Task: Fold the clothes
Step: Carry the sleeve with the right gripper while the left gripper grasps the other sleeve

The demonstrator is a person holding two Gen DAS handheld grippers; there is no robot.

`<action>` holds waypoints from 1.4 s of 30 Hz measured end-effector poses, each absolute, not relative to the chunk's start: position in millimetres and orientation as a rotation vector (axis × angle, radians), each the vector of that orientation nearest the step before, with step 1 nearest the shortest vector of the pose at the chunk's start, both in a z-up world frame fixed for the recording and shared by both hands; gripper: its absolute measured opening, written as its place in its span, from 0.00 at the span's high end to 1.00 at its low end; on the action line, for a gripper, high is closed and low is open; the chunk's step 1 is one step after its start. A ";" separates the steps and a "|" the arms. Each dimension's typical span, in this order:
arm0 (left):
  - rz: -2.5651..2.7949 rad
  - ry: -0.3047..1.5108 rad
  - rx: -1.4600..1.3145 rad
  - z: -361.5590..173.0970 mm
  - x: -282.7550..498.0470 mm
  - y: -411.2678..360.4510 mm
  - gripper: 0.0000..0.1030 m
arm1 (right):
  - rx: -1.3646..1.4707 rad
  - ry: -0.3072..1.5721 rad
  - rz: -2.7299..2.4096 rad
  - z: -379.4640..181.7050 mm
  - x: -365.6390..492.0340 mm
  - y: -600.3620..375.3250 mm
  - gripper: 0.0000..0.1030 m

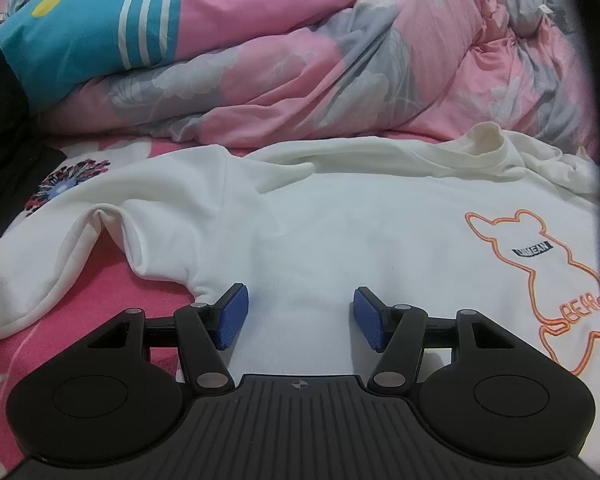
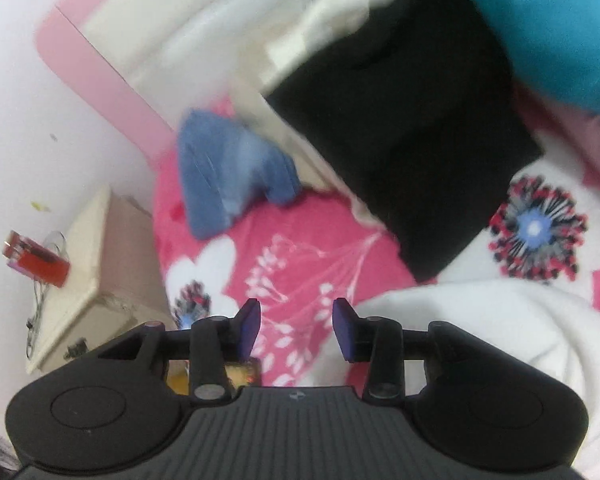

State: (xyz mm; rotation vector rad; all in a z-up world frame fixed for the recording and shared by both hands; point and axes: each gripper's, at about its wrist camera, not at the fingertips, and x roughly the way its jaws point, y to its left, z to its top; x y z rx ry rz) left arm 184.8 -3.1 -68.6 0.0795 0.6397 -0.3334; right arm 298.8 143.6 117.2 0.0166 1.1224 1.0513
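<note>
Left hand-held gripper, fingers apart, seemingly over white shirt.

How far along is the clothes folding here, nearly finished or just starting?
Looks partly done. A black folded garment and a folded blue denim piece already lie on the pink floral bedsheet. In hand: nothing yet; the left gripper is open over the white sweatshirt with an orange animal outline, which is spread flat and unfolded. The right gripper is open, empty. The sweatshirt is left to fold.
</note>
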 end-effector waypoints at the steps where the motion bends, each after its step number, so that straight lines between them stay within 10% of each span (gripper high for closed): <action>1: -0.331 0.640 0.077 -68.4 184.8 -3.2 0.43 | 0.044 1.080 1.055 128.9 292.0 128.1 0.59; 14: -0.276 0.534 -0.165 4.0 154.6 70.8 0.43 | 0.192 0.493 0.683 203.1 176.9 -104.8 0.59; 23: -0.134 0.529 0.173 95.3 126.2 160.8 0.28 | 0.659 0.680 0.706 41.5 189.7 -157.9 0.59; 30: -0.139 0.811 0.267 22.5 174.6 190.9 0.29 | 1.108 0.984 0.643 -100.9 217.2 -186.9 0.61; 34: -0.135 0.822 0.331 -8.6 194.7 178.6 0.29 | 1.117 0.963 0.611 -77.6 209.6 -214.7 0.60; 36: -0.090 0.840 0.389 -21.4 199.9 178.1 0.33 | 1.098 0.913 0.627 -49.9 196.8 -229.8 0.59; 40: -0.047 0.893 0.490 -40.2 211.4 186.8 0.82 | 1.037 0.815 0.627 -2.2 160.7 -255.8 0.59; 42: -0.010 0.861 0.579 -36.2 207.7 189.3 0.87 | 1.011 0.778 0.617 13.7 142.7 -265.6 0.59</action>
